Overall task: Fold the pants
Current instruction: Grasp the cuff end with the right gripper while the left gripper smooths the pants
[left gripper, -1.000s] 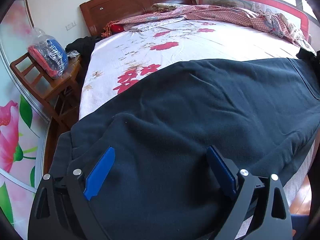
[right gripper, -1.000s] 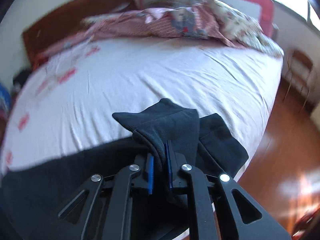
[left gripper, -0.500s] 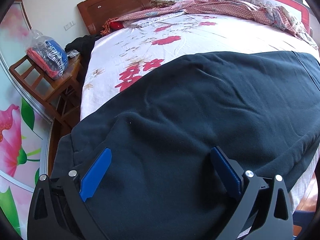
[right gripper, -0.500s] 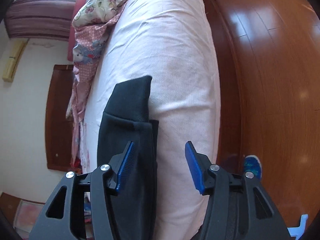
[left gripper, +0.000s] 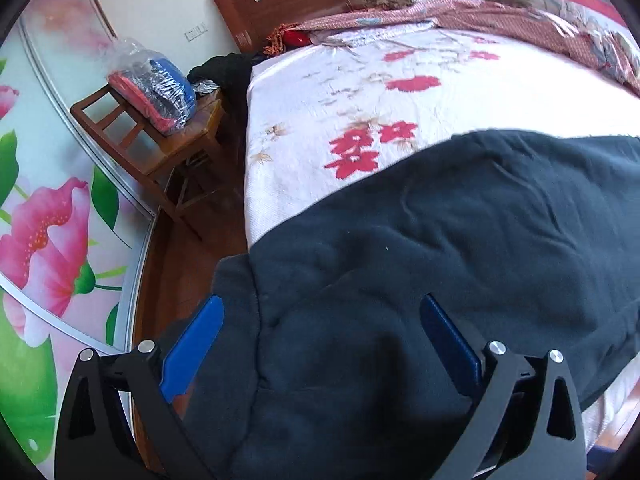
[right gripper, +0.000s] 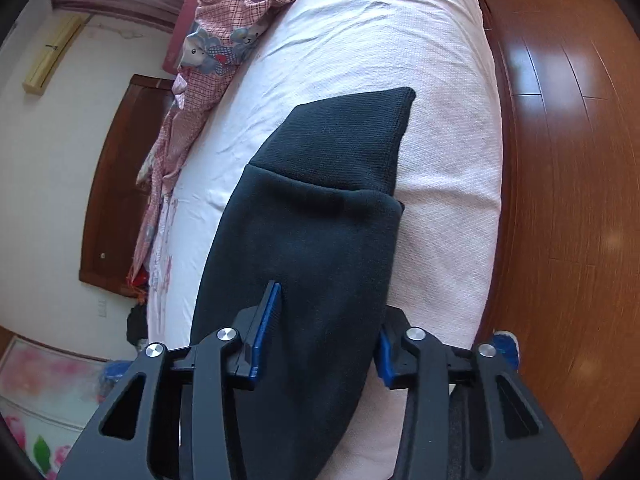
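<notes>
We see dark navy pants (left gripper: pixel 460 240) on a white bed sheet (left gripper: pixel 320 128) printed with red flowers; a pink checked quilt (right gripper: pixel 216 68) at upper left of the right view; reddish-brown floorboards (right gripper: pixel 568 160); blue pads (left gripper: pixel 192 348) on black hand-held grippers.

Pants leg (right gripper: pixel 320 216) flat on bed (right gripper: pixel 448 80), betw. closing jaws of R gripper (right gripper: pixel 326 320).

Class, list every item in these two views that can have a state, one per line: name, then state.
pants: spread flat along the bed's near edge, not yet folded across
pant cuff: lying flat on the sheet
left gripper: fingers wide open over the pants
right gripper: closing, pant leg between its fingers
quilt: bunched at the bed's far side
plastic bag: resting on the wooden chair
</notes>
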